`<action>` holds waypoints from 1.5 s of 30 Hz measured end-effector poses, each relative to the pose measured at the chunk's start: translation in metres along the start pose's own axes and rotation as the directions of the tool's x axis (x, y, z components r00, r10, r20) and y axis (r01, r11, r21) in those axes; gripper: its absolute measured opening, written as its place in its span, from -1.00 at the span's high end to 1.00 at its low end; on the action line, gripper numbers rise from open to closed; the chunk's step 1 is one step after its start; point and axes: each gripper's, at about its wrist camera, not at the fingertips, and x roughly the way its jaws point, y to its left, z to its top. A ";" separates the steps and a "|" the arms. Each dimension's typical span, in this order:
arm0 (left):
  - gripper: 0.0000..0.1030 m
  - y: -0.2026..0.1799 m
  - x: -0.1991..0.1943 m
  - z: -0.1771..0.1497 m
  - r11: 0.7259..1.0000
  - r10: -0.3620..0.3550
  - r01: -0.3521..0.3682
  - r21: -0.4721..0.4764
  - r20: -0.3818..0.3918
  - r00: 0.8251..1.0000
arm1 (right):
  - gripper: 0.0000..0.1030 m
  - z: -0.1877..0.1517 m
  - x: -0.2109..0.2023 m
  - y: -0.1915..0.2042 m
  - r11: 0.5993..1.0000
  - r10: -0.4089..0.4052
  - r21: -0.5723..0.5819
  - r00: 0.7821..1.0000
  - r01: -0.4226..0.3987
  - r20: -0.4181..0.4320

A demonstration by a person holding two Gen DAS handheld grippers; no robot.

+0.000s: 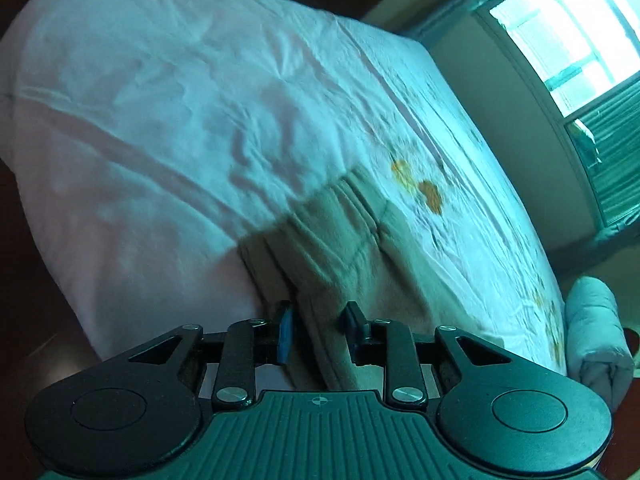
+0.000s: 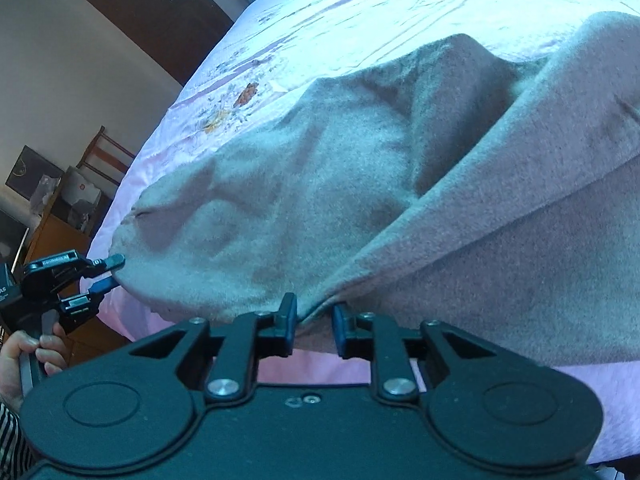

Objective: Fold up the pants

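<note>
One pair of pants [image 2: 360, 184] lies on one bed, and two hand-held tools work at it, one in each hand.

The pants are a soft, fuzzy fabric, greyish-beige, bunched into broad folds rather than laid flat. In the left wrist view the gathered waistband [image 1: 352, 208] shows ribbed pleats. The pants sit near the bed's near edge, on a pale pink bedsheet [image 1: 160, 100] that is creased and carries small orange flower prints.

The left tool [image 1: 318, 334] has its jaws a little apart, with a fold of the pants running between them; the pads do not visibly press on the cloth. In the right wrist view the same tool [image 2: 110, 274] appears at the left, its tips at the end of the pants, and a hand [image 2: 36, 354] grips its handle beside a striped sleeve [image 2: 10, 436].

The right tool [image 2: 316, 326] also has its jaws slightly apart, with a pinched ridge of the pants reaching into the gap; whether the pads touch it I cannot tell.

Most of the bed beyond the pants is bare sheet, giving wide room. A rolled pale bundle [image 1: 596, 332] sits off the bed's corner. A bright window [image 1: 568, 28] stands past the far side, and a wooden chair [image 2: 106, 156] and a dark door [image 2: 152, 12] lie off the other side.
</note>
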 end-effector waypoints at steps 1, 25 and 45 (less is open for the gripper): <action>0.48 -0.002 0.002 0.000 1.000 -0.003 0.003 0.009 -0.004 1.000 | 0.72 -0.001 -0.001 -0.001 1.000 0.001 0.004 1.000 -0.001 -0.003; 0.08 -0.151 0.004 -0.102 0.907 -0.080 0.150 0.393 -0.189 0.979 | 0.48 0.008 -0.068 -0.066 0.991 -0.087 0.116 0.988 0.072 0.126; 0.09 -0.181 0.047 -0.185 0.877 0.002 0.158 0.453 -0.333 0.943 | 0.47 0.037 -0.104 -0.194 0.874 -0.258 0.474 0.928 0.105 0.270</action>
